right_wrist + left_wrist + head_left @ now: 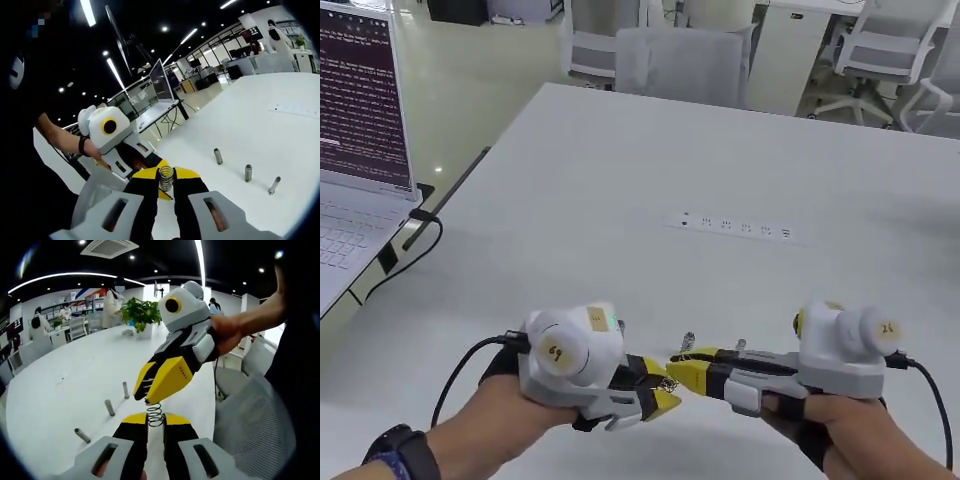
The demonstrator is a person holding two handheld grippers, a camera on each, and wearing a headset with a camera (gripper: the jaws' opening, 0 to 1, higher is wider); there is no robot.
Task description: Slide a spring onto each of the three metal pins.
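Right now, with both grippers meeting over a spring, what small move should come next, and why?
Probably open the left gripper so the right gripper alone carries the spring toward the pins: both grippers seem to pinch the one spring, and the three pins wait nearby.

The left hand (505,405), with a dark wristband (400,447) behind it, holds the left gripper (155,419) pointing right toward the spring (155,413). Its jaws stand almost together and pinch one end of the spring. The right hand (845,425) holds the right gripper (166,176) pointing left toward the same spring, and its jaws close on the other end. The two pairs of yellow tips meet at the spring, nearly touching. Both forearms come in low from the near side of the spring.
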